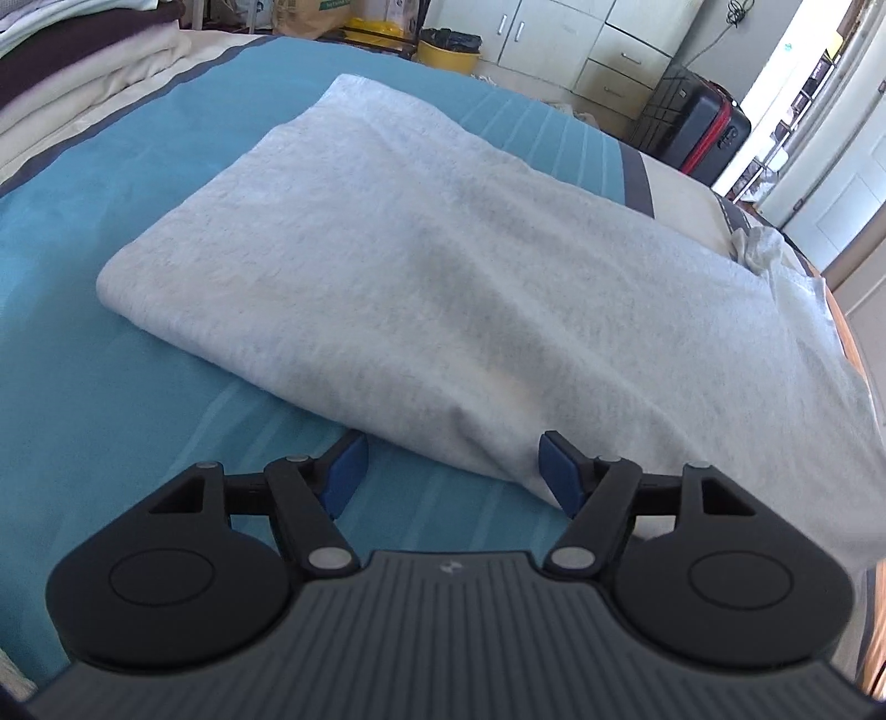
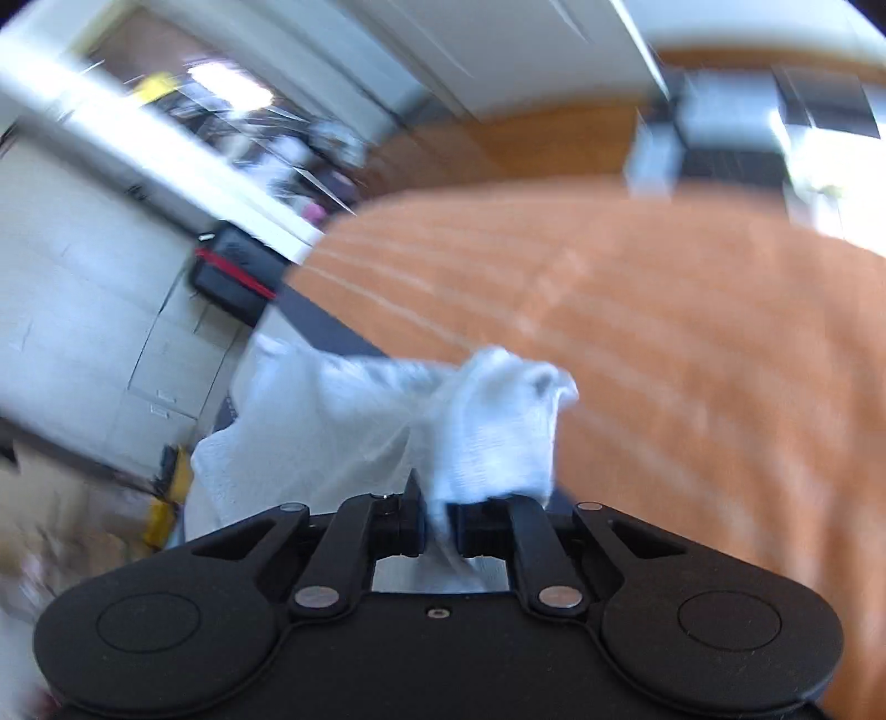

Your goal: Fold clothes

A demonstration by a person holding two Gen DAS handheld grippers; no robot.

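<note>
A light grey garment (image 1: 421, 277) lies folded in layers on the teal part of the bed cover (image 1: 99, 232), stretching from centre to the right edge. My left gripper (image 1: 451, 471) is open at the garment's near folded edge; its right blue pad (image 1: 559, 471) touches the cloth and its left pad (image 1: 346, 471) rests over bare cover. In the blurred right wrist view, my right gripper (image 2: 440, 523) is shut on a bunched end of the grey garment (image 2: 487, 421), held above the orange part of the bed cover (image 2: 664, 343).
Folded beige and dark linens (image 1: 72, 72) are stacked at the far left. Beyond the bed stand white drawers (image 1: 581, 50), a yellow bin (image 1: 448, 52) and a black suitcase with red trim (image 1: 698, 133). A bright doorway (image 1: 819, 138) lies at right.
</note>
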